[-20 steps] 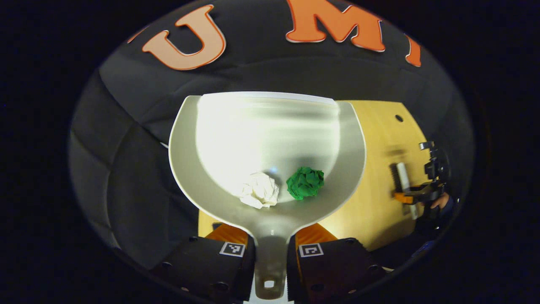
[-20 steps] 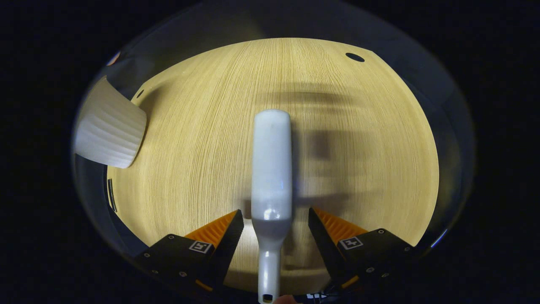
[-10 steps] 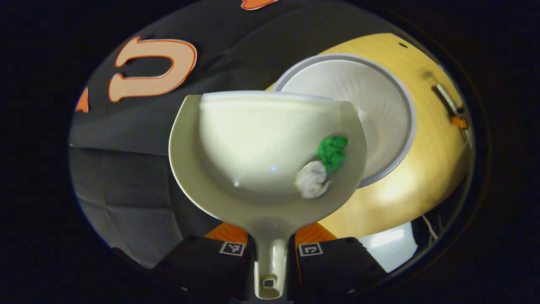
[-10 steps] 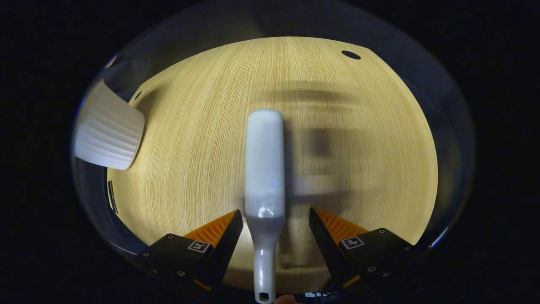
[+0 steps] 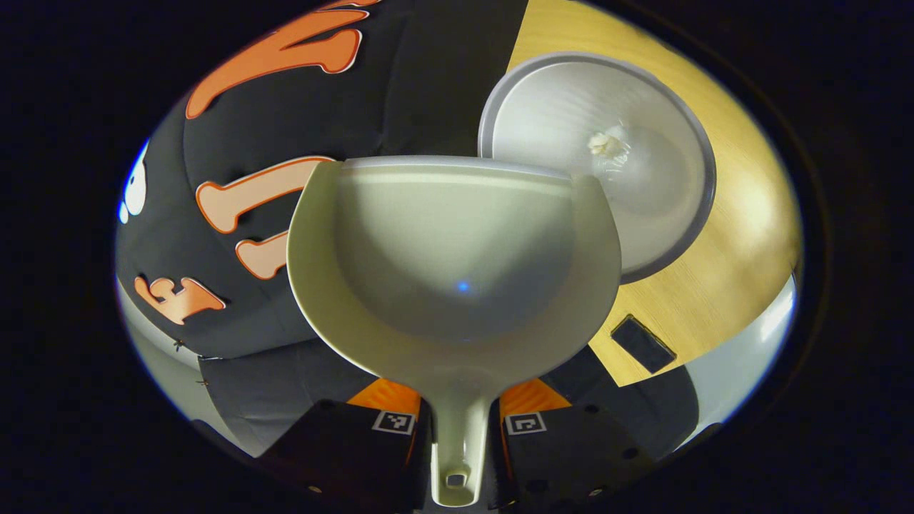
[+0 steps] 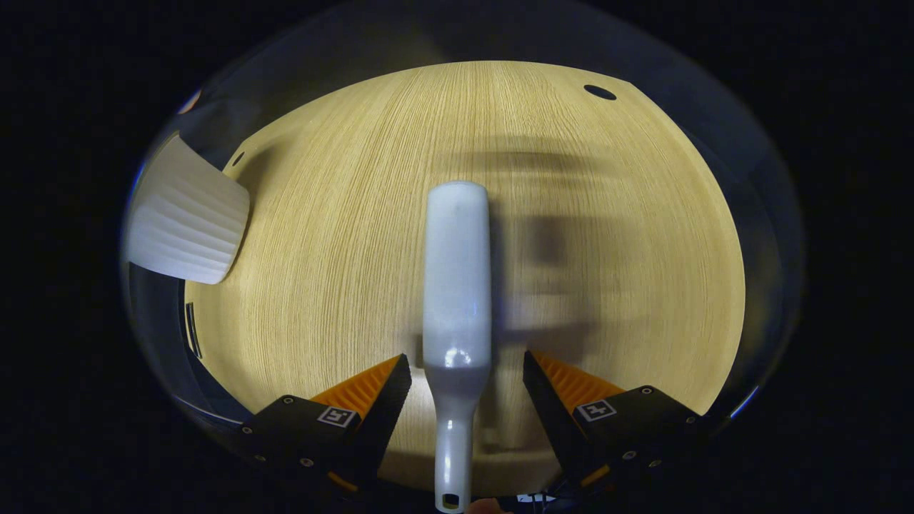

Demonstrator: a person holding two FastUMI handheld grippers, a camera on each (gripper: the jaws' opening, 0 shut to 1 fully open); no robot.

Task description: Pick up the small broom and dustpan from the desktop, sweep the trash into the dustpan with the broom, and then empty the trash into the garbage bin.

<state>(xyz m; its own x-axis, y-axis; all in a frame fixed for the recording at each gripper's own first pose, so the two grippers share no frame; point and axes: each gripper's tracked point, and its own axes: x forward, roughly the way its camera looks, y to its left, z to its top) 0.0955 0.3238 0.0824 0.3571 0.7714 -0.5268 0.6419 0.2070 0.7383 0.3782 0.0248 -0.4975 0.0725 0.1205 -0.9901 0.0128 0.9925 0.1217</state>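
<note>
Clamping the dustpan (image 5: 457, 264) by its handle, left tongs (image 5: 459, 421) at the bottom centre of the left gripper view, one finger pressed to each side of the stem. Dustpan scoop spread across the middle of the frame, bare inside. Garbage bin (image 5: 664, 235) at the upper right, round and pale, partly hidden behind the dustpan's right rim, standing on the table (image 5: 742, 214). White paper wad (image 5: 605, 144) lying inside the bin near its upper middle. Small dark rectangle (image 5: 643, 344) on the table at the lower right, near the table's edge.

Spread apart in the right gripper view, right tongs (image 6: 468, 382) at the bottom, fingers clear of the broom (image 6: 457, 285) on both sides. Broom lying lengthwise up the centre of the frame on the table (image 6: 343, 250), handle end toward the bottom edge. Ribbed outer wall of the garbage bin (image 6: 187, 221) at the left edge. Small round hole (image 6: 600, 92) in the tabletop at the upper right.
</note>
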